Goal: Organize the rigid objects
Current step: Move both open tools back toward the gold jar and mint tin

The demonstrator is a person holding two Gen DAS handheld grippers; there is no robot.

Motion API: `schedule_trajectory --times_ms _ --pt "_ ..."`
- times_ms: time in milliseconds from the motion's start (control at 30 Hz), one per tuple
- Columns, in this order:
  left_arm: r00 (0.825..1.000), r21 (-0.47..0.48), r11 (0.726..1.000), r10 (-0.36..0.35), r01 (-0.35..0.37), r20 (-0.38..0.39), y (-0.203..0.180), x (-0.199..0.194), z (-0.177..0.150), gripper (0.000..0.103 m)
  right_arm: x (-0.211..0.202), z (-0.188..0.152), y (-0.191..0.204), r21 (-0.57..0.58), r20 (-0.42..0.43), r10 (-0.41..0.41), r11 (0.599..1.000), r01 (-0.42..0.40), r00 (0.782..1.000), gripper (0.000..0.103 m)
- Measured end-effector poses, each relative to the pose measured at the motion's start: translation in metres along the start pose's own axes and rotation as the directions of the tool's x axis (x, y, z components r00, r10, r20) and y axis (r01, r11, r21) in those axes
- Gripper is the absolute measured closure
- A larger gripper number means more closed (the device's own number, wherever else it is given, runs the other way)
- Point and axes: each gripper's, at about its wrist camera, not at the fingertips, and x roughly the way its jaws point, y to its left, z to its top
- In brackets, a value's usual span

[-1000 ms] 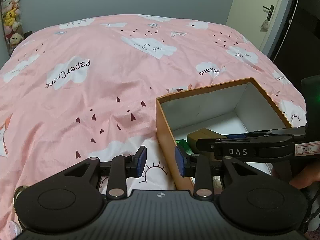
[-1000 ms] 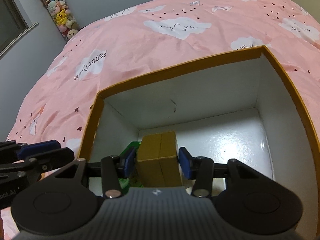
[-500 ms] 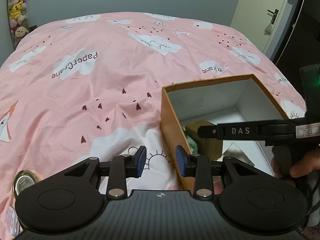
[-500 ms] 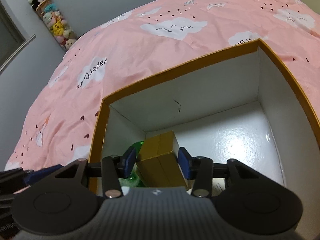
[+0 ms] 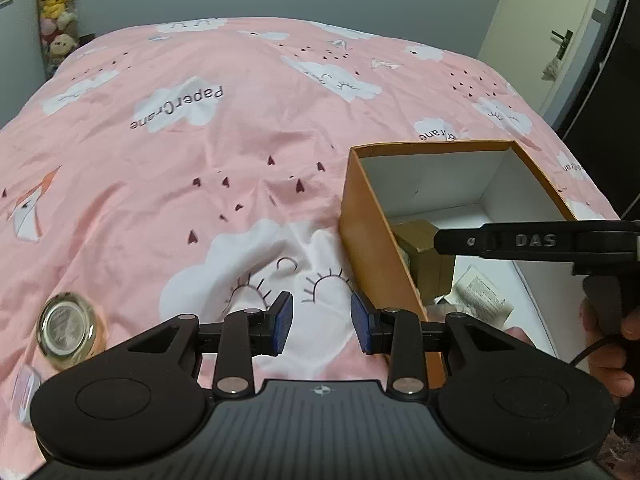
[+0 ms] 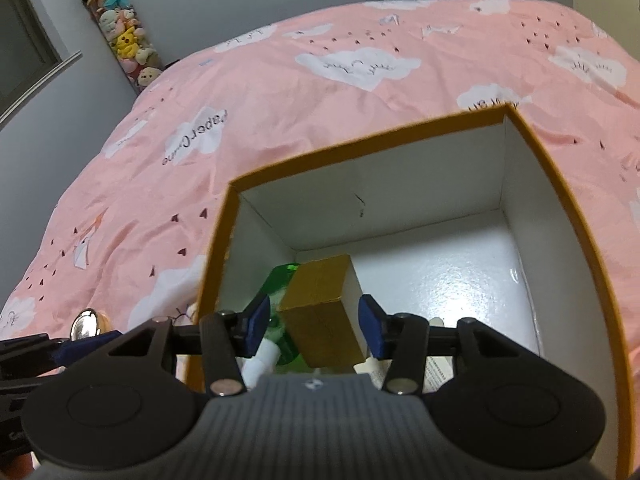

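An orange box [image 5: 372,232] with white inside stands on the pink bedspread; it also shows in the right wrist view [image 6: 216,248]. Inside lie a brown carton [image 6: 320,312], a green item [image 6: 276,280], a white tube [image 6: 260,360] and a printed leaflet [image 5: 480,292]. My right gripper [image 6: 314,326] is open above the carton, its pads apart from it. My left gripper [image 5: 320,322] is open and empty over the bedspread, just left of the box. A round metal-lidded jar [image 5: 68,326] lies on the bed at the lower left.
The pink bedspread [image 5: 224,168] stretches far and left. A tube of plush toys [image 6: 120,32] stands by the wall at the bed's far corner. A door [image 5: 560,40] is at the right.
My right gripper opened wider and rose from the carton, which stays in the box. My left gripper drew back and left, bringing the jar into view.
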Motion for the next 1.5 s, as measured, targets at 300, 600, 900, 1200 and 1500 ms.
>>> schedule_trajectory --times_ms 300,600,900,1200,1500 --pt "0.994 -0.064 0.997 0.054 -0.048 0.093 0.005 -0.036 -0.031 0.062 -0.045 -0.024 0.044 -0.182 0.125 0.032 0.983 -0.008 0.992 0.042" --pt "0.981 -0.17 0.98 0.132 -0.107 0.141 0.039 -0.065 -0.053 0.063 -0.064 -0.061 0.098 -0.29 0.175 0.119 0.955 -0.064 0.977 0.036" --pt "0.978 -0.297 0.943 0.184 -0.147 0.099 0.096 -0.078 -0.085 0.063 -0.03 -0.084 0.144 -0.262 0.089 0.187 0.952 -0.158 0.978 0.036" --pt "0.971 -0.393 0.903 0.223 -0.174 0.083 0.144 -0.072 -0.096 0.058 0.016 -0.101 0.182 -0.293 -0.007 0.192 0.938 -0.186 0.981 0.035" --pt "0.961 -0.479 0.86 0.256 -0.178 0.103 0.179 -0.064 -0.102 0.055 0.051 -0.099 0.207 -0.341 -0.052 0.186 0.92 -0.193 0.981 0.035"
